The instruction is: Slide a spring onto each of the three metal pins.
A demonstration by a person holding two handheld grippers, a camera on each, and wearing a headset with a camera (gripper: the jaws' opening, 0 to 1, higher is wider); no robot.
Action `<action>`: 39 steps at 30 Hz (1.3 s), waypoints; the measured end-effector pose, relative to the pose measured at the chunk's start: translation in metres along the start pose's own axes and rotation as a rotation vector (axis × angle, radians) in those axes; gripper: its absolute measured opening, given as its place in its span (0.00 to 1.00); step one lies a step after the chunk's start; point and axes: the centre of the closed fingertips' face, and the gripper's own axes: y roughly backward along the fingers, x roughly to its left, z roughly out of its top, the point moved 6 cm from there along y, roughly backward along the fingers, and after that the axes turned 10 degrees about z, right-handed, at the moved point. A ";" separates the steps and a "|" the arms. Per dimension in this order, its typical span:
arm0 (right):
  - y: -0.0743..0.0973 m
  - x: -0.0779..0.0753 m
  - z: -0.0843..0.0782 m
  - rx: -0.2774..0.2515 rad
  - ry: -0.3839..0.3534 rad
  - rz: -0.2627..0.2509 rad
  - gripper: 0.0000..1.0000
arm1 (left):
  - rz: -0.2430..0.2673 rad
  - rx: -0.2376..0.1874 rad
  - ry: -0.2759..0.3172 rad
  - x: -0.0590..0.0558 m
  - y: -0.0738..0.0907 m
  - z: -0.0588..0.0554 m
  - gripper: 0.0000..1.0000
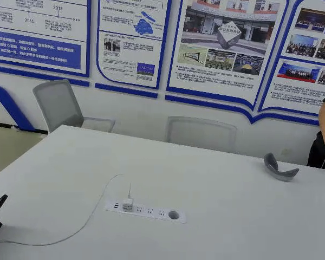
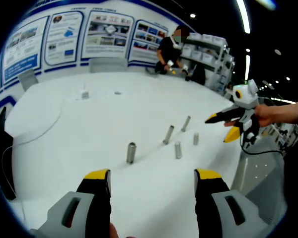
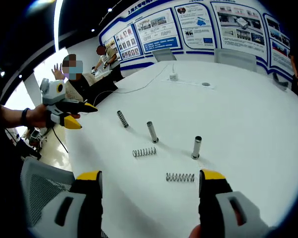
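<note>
Three metal pins stand on the white table (image 3: 248,109). The far-left pin (image 3: 122,119) wears a spring; the middle pin (image 3: 152,132) and the right pin (image 3: 196,147) are bare. Two loose springs lie flat, one (image 3: 144,151) in front of the middle pin and one (image 3: 180,177) nearer me. My right gripper (image 3: 150,174) is open and empty, just short of the nearer spring. My left gripper (image 2: 152,173) is also open and empty, short of the ribbed nearest pin (image 2: 131,152). Across the table each view shows the other gripper, the left gripper (image 3: 87,117) and the right gripper (image 2: 218,130), both held off the table's edge.
A power strip (image 1: 146,210) with a white plug and a thin cable (image 1: 81,222) sits in the table. A grey curved object (image 1: 279,168) lies far right. Grey chairs (image 1: 59,105) line the far side. People (image 3: 72,74) stand beyond the table end.
</note>
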 end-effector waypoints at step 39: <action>-0.024 0.115 -0.072 0.372 0.188 0.054 0.42 | -0.009 0.095 -0.059 -0.050 -0.041 -0.011 0.24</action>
